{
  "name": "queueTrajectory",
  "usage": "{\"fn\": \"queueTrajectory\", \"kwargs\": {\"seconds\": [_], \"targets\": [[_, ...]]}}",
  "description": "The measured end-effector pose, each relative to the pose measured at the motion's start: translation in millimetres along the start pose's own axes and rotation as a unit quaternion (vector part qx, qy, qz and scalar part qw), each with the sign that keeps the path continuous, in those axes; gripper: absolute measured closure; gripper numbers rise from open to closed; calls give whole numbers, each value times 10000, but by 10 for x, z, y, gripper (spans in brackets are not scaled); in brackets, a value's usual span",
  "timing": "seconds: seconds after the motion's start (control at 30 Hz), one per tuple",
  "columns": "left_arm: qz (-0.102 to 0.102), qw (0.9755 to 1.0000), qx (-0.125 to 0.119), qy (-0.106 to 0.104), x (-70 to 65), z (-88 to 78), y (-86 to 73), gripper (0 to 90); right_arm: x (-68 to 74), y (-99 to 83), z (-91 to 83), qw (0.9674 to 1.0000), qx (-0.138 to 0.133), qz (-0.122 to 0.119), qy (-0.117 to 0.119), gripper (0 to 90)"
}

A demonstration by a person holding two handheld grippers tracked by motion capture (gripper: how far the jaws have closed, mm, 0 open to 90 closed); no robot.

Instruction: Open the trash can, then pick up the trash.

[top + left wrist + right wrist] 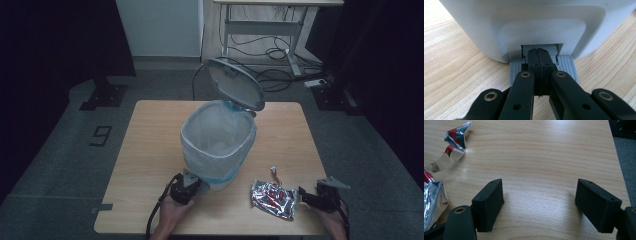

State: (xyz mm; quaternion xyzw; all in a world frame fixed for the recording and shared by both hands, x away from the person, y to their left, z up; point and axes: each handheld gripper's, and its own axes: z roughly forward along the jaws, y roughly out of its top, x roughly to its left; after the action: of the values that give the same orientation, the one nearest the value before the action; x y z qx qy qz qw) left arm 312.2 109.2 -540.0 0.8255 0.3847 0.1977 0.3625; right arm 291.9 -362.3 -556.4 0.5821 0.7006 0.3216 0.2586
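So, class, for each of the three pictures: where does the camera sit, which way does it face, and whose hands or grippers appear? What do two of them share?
High view: above the near edge, facing forward and down on the table; shows the bin, wrapper, both hands, left gripper and right gripper.
Left gripper view: on the left gripper, facing the bin's base; shut jaws on the pedal.
Right gripper view: on the right gripper, low over the tabletop; open jaws, wrapper beside.
Shared: the wrapper appears in the high and right gripper views.

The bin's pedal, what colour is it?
Grey and ribbed; the pedal shows best in the left gripper view.
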Motion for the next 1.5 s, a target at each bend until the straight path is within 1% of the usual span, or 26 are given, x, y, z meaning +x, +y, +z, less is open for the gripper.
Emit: {"fn": "queueTrajectory", "kwargs": {"seconds": [0.23,0.27,0.3,0.33,0.4,0.67,0.7,0.77,0.8,0.83,0.87,0.93,1.0,1.03,1.1,1.13,1.17,1.2,1.4,1.47,1.5], "targets": [[-1,10000,3,-19,6,0,1,900,-7,2,-4,10000,-44,35,5,244],[-36,10000,-8,-55,15,2,2,900,-17,5,-24,9998,-184,31,-75,254],[-47,10000,-3,-64,20,1,1,900,-23,11,-33,9997,-218,41,-88,255],[-47,10000,-3,-64,20,1,1,900,-23,11,-33,9997,-218,41,-88,255],[-48,10000,0,-75,22,0,1,900,-44,34,-87,9993,-355,102,-58,267],[-39,10000,-15,-72,20,1,0,900,-5,79,-232,9983,-542,105,206,284],[-38,10000,-8,-68,20,0,1,900,26,98,-272,9976,-602,99,337,291],[-52,10000,-6,-75,23,0,1,900,57,108,-300,9970,-635,100,442,293],[-52,10000,-6,-75,23,0,1,900,57,108,-300,9970,-635,100,442,293],[-57,10000,-6,-80,24,-1,0,900,77,113,-316,9965,-650,100,508,294],[-60,9999,-6,-85,27,-1,0,900,124,121,-349,9955,-680,97,649,297],[-71,9999,-4,-94,30,-1,1,900,167,129,-375,9949,-699,73,729,300],[-66,9999,-5,-87,28,-1,1,900,184,132,-384,9946,-703,68,763,300],[-50,10000,-9,-76,22,-1,0,900,238,139,-404,9936,-709,26,877,306],[-34,10000,-15,-61,18,0,-1,900,266,141,-410,9933,-701,-2,919,307],[-31,10000,-17,-54,16,0,-1,900,315,141,-421,9927,-695,-56,982,312],[-31,10000,-17,-54,16,0,-1,900,315,141,-421,9927,-695,-56,982,312],[-34,10000,-16,-58,17,-1,-1,900,359,133,-418,9922,-659,-98,1053,319],[-23,10000,-21,-51,15,-1,-2,900,456,78,-292,9922,-396,-108,1176,321],[-10,10000,-23,-44,12,-1,-3,900,475,56,-250,9925,-305,-147,1172,324],[-10,10000,-23,-44,12,-1,-3,900,475,56,-250,9925,-305,-147,1172,324]]}}
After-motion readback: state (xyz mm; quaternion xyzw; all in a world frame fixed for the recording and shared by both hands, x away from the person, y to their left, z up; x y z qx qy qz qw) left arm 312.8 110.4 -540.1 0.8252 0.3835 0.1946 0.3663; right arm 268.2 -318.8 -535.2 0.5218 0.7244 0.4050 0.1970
